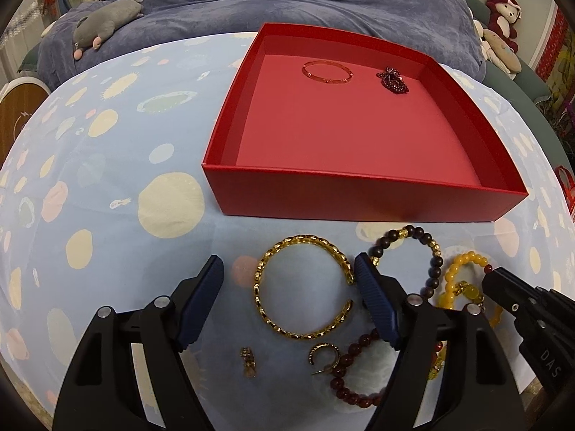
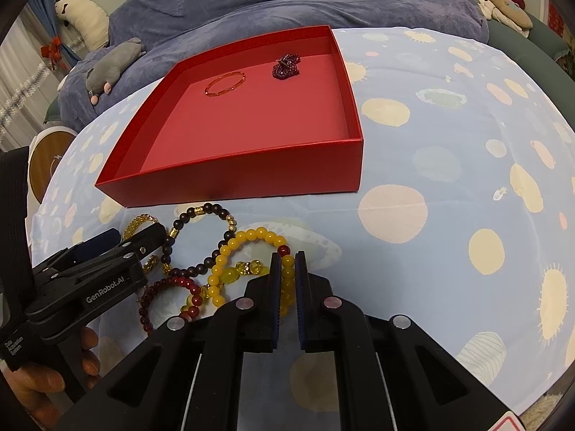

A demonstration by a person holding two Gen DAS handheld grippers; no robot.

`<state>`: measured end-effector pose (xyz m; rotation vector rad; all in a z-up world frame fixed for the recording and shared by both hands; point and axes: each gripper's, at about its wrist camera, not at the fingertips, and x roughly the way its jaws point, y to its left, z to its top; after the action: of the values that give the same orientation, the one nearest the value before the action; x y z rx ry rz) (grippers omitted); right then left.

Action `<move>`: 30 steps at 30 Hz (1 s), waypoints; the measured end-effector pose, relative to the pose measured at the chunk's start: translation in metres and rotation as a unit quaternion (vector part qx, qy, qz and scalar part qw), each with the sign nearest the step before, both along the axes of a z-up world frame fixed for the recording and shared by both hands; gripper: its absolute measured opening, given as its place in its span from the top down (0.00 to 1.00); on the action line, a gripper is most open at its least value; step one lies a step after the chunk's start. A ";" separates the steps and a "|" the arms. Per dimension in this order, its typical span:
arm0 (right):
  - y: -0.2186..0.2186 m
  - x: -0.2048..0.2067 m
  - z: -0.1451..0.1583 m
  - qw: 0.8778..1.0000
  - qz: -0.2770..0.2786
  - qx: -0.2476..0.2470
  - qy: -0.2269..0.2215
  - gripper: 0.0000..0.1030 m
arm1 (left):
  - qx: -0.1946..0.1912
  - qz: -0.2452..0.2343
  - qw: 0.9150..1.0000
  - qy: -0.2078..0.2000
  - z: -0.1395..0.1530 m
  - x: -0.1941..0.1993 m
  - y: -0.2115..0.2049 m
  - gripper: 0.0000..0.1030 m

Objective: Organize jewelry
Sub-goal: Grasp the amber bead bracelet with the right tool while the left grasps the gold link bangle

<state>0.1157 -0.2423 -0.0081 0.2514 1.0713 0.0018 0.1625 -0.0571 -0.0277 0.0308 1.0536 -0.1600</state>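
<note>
A red box (image 1: 359,197) (image 2: 233,179) holds a thin orange bangle (image 1: 327,70) (image 2: 225,83) and a dark red bead cluster (image 1: 392,79) (image 2: 286,66). In front of it lie a gold chain bangle (image 1: 302,287), a dark bead bracelet (image 1: 413,251) (image 2: 201,237), a yellow bead bracelet (image 1: 463,287) (image 2: 251,251), a red bead bracelet (image 1: 352,370) (image 2: 169,298) and two small earrings (image 1: 323,353). My left gripper (image 1: 289,269) is open around the gold bangle. My right gripper (image 2: 287,256) is shut on the yellow bead bracelet.
The table wears a light blue spotted cloth (image 2: 449,161). Behind it is a blue blanket (image 1: 287,0) with a grey plush toy (image 1: 104,21). More plush toys (image 1: 503,25) sit at the back right. My left gripper also shows in the right wrist view (image 2: 118,244).
</note>
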 end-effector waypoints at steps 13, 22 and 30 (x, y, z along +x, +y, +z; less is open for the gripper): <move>0.001 -0.003 0.001 1.000 0.001 0.005 -0.004 0.93 | 0.003 -0.005 1.000 -0.006 0.003 -0.011 0.009 0.49; 0.001 -0.009 0.023 1.000 0.003 0.013 -0.025 0.93 | -0.014 0.005 1.000 -0.007 0.021 -0.023 0.022 0.49; -0.002 -0.011 0.061 0.998 0.007 0.010 -0.056 0.93 | -0.024 -0.009 0.999 -0.022 0.056 -0.030 0.024 0.49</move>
<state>0.1042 -0.2445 0.0527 0.2595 0.9625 0.0399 0.1323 -0.0331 0.0280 0.0006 1.0049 -0.2003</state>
